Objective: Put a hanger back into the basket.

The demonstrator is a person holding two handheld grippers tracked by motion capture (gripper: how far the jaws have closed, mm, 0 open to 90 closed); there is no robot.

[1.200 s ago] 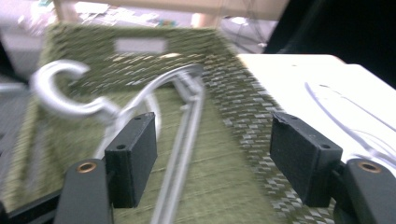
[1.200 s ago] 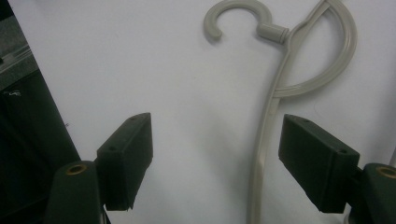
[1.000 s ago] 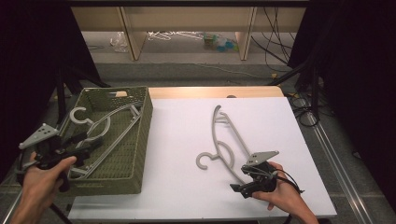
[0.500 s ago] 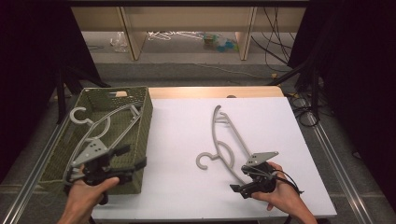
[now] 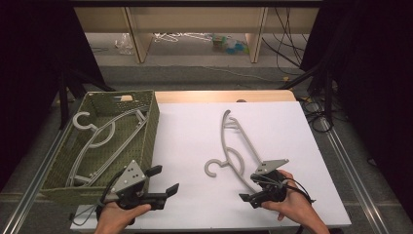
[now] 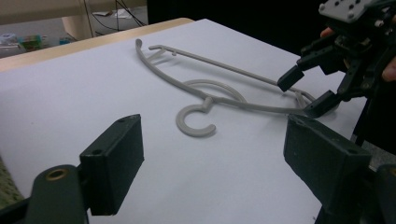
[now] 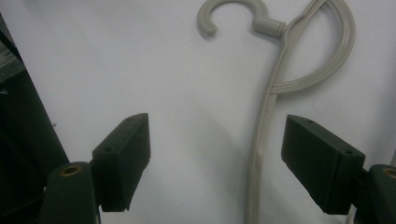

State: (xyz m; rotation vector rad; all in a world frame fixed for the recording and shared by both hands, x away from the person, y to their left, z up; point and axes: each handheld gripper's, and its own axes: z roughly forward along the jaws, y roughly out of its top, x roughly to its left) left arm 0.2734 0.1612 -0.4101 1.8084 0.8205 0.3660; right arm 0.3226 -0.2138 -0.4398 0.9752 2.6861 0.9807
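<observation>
Having left the green basket (image 5: 146,127), the left hand-held gripper (image 5: 162,181) is now hovering over the white bench (image 5: 190,146) just past the basket's near right corner, whereas a second ago it was sitting at the basket's left side; its jaws have just been opening and are now standing wide with nothing between them. Across from it, the right hand-held gripper (image 5: 249,189) is staying where it was at the near right of the bench, its jaws spread apart and straddling the lower bar of the grey hanger (image 5: 237,141) without pressing on it. That hanger is lying flat on the bench, unmoved, its hook curling toward the middle and its far end reaching toward the back edge. Farther left, a second grey hanger (image 5: 97,136) is resting inside the basket as before, its lower end partly hidden behind the basket wall. Beyond the bench, the clutter under the wooden shelf (image 5: 195,19) is too small and blurred to make out.
</observation>
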